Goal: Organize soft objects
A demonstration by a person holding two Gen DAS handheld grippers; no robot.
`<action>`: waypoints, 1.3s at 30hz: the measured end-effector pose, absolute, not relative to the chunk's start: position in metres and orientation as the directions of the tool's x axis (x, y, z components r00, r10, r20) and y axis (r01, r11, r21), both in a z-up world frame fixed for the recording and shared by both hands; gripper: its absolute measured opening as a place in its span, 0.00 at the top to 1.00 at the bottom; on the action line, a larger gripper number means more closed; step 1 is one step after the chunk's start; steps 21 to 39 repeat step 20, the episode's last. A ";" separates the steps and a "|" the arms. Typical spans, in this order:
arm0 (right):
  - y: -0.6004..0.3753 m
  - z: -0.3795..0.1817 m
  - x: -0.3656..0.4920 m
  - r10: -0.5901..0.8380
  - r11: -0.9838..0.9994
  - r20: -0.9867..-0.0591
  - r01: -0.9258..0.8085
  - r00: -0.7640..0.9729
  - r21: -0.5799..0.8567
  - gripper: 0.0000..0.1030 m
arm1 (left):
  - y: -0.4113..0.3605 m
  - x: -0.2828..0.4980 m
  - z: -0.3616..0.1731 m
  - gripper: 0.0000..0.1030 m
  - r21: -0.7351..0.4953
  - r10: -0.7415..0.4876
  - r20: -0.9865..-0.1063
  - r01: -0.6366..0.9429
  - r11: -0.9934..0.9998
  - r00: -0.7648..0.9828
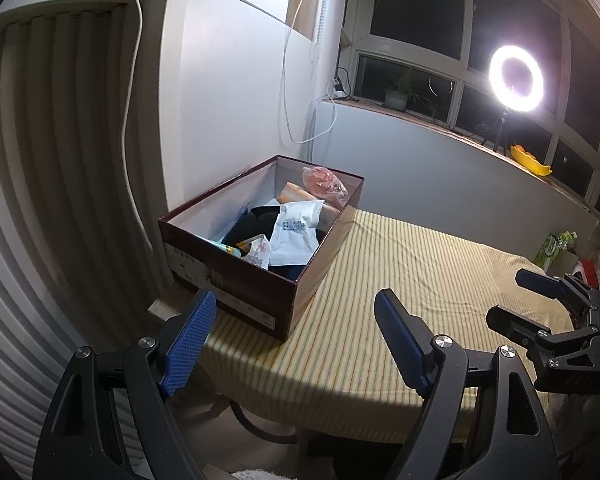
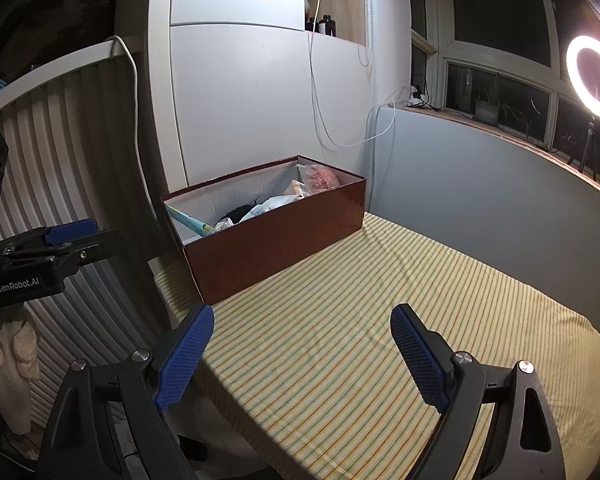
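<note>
A dark red cardboard box [image 1: 236, 276] stands open at the table's far left corner; it also shows in the right wrist view [image 2: 276, 236]. Inside lie a white plastic pouch [image 1: 296, 228], a black cloth [image 1: 252, 224], a pink bagged item [image 1: 324, 184] and small snack packets [image 1: 256, 250]. My left gripper [image 1: 296, 312] is open and empty, held near the table's front edge, short of the box. My right gripper [image 2: 302, 324] is open and empty over the striped tablecloth [image 2: 380, 300]. The right gripper also appears at the right edge of the left wrist view [image 1: 540, 300].
A ring light [image 1: 516, 78] on a tripod glares from the window sill, beside a yellow dish [image 1: 530, 160] and a potted plant [image 1: 398, 96]. White cables [image 1: 292, 80] hang down the wall behind the box. A ribbed radiator panel [image 1: 60, 140] stands left of the table.
</note>
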State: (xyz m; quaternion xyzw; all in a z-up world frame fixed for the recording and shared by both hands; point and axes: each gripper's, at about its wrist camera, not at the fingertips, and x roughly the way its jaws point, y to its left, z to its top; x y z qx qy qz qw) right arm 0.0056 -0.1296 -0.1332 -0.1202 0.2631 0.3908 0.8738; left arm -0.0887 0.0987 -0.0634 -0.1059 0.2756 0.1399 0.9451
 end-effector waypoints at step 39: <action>-0.132 -0.142 0.007 0.601 0.680 -0.571 -0.733 0.559 -0.002 0.15 | 0.094 -0.089 -0.067 0.17 -0.111 0.236 -0.555 -0.352 0.929 0.797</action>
